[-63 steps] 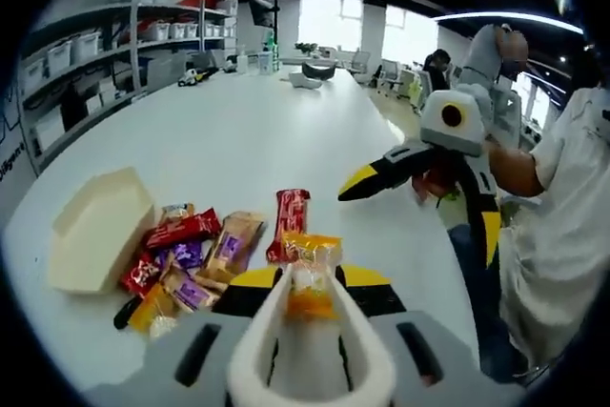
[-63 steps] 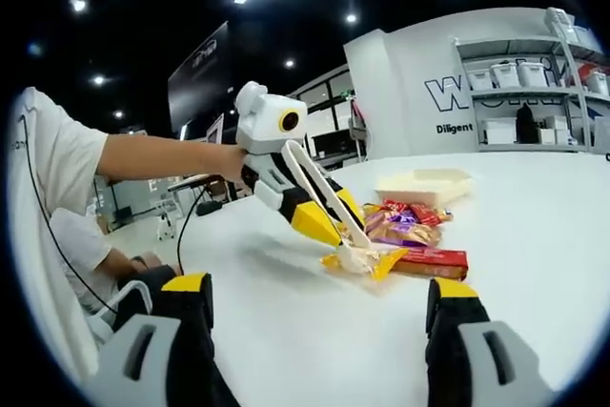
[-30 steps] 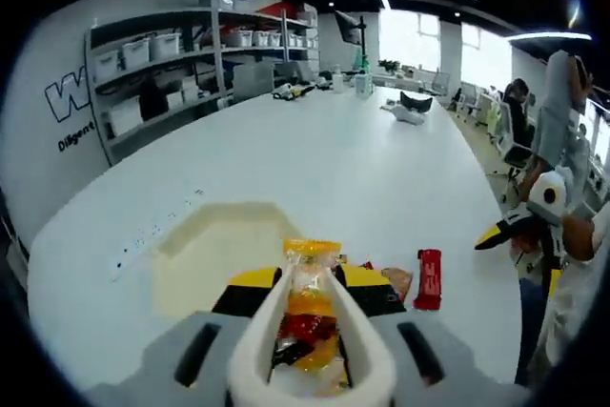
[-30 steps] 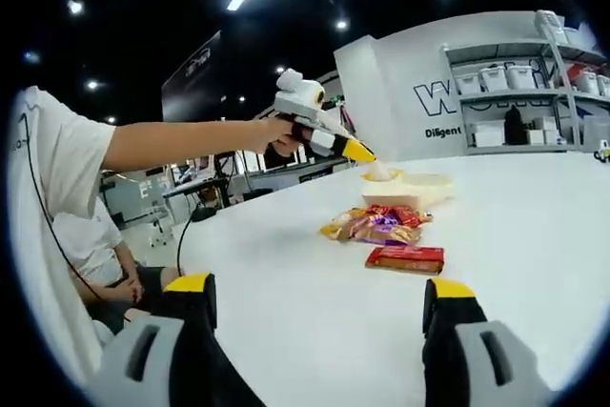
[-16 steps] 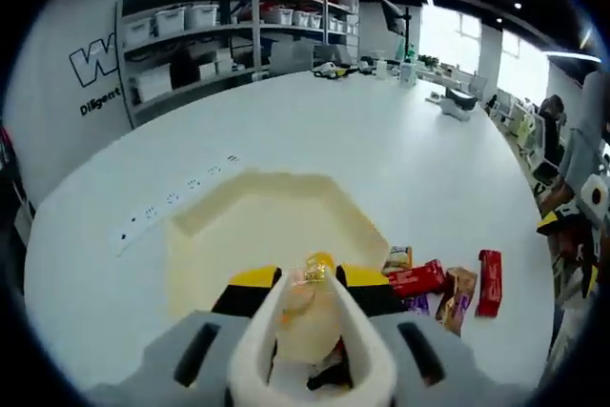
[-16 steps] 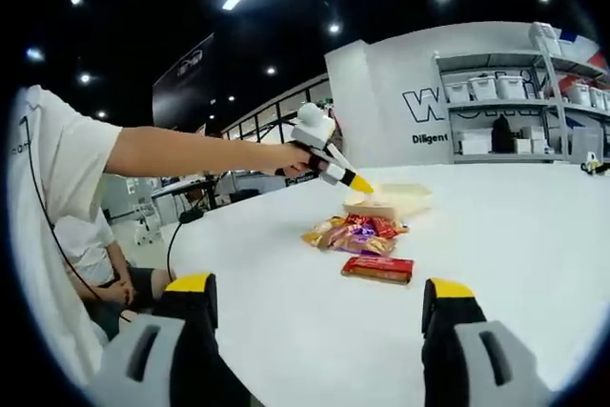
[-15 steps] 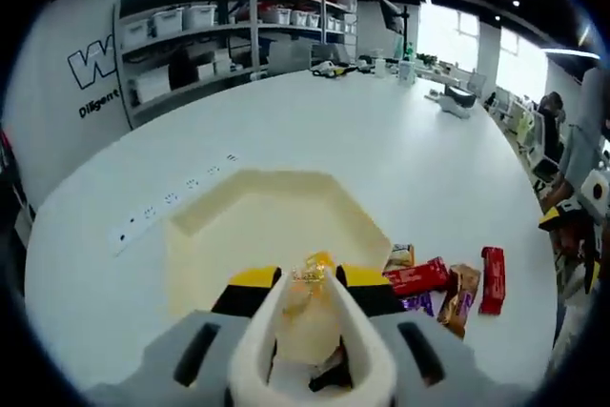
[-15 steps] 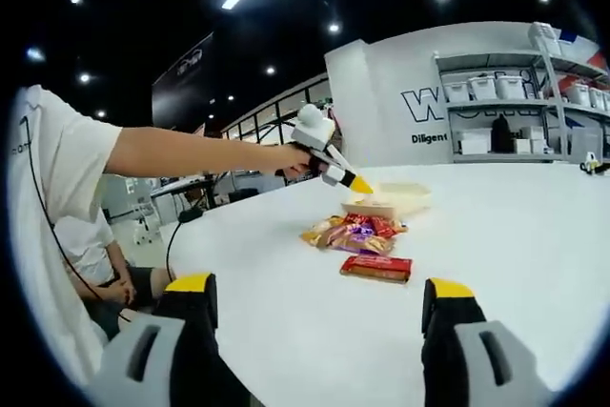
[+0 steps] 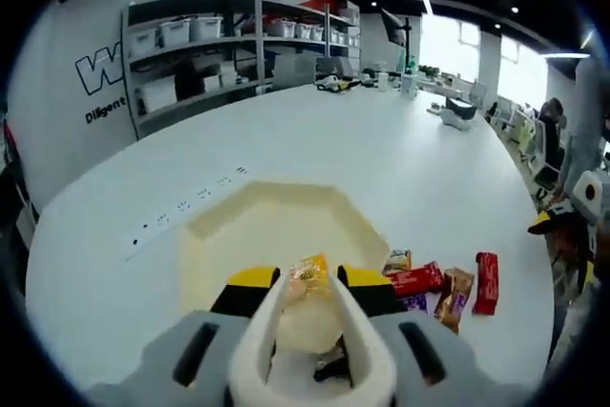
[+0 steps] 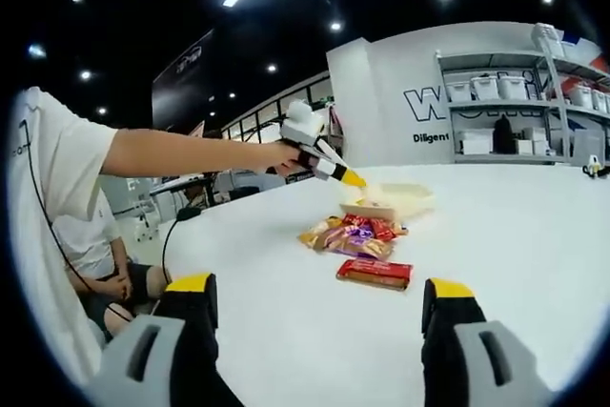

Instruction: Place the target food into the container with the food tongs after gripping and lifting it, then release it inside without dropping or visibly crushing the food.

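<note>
You are working over a broad white table (image 9: 315,140). On it sits a cream, angular container (image 9: 276,226), and just right of it a loose pile of wrapped snacks (image 9: 434,288), with a red bar (image 9: 486,283) at the pile's right edge. A row of small dark marks (image 9: 186,207) runs left of the container. At the far end lie small objects (image 9: 453,111), too small to identify.

At lower centre, the left gripper (image 9: 310,297) held white tongs (image 9: 310,350) pinching a candy (image 9: 307,276) over the cream container (image 9: 276,231); snack packets (image 9: 443,288) lay at right.
</note>
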A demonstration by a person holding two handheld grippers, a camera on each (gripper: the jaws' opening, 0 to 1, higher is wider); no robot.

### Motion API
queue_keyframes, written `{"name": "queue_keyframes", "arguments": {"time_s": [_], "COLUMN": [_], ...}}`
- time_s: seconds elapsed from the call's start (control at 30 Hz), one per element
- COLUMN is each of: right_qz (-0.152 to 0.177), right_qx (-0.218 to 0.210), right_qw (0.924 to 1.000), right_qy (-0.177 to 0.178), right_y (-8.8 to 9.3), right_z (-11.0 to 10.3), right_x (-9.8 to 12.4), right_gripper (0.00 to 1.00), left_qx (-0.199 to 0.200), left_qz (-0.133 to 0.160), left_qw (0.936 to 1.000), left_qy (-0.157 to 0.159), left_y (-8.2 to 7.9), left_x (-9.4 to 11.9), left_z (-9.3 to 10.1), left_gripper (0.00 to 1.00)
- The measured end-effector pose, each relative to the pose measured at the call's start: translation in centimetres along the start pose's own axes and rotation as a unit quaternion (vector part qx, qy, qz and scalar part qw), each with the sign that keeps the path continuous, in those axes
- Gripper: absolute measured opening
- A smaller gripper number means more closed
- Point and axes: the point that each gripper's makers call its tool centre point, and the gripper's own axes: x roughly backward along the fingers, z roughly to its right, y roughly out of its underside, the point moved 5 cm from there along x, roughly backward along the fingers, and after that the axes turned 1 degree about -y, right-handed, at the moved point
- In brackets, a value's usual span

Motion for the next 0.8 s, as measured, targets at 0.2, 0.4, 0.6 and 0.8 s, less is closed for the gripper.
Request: {"name": "queue_keyframes", "arguments": {"time_s": [0.2,0.4,0.6,0.8], "right_qz": [0.001,0.0,-0.005,0.001], "right_qx": [0.0,0.007,0.03,0.054], "right_qw": [1.0,0.9998,0.9981,0.9936], "right_qy": [-0.006,-0.017,-0.054,-0.099], "right_y": [-0.2,-0.2,-0.5,-0.7], "right_z": [0.0,-0.7,-2.0,-4.5], "right_x": [-0.9,-1.8,-3.0,-4.2], "right_gripper": [0.88,0.85,0.85,0.82], "left_qx": [-0.033,-0.053,-0.055,-0.049], "left_qz": [0.0,0.015,0.019,0.038], "left_qw": [0.9992,0.9971,0.9944,0.9882], "left_qy": [0.022,0.052,0.088,0.14], "left_y": [0.6,1.5,3.5,4.5], "left_x": [2.4,4.4,6.3,8.3], "left_z": [2.6,5.7,8.9,12.2], "left_gripper": [0.24,0.24,0.24,0.25]}}
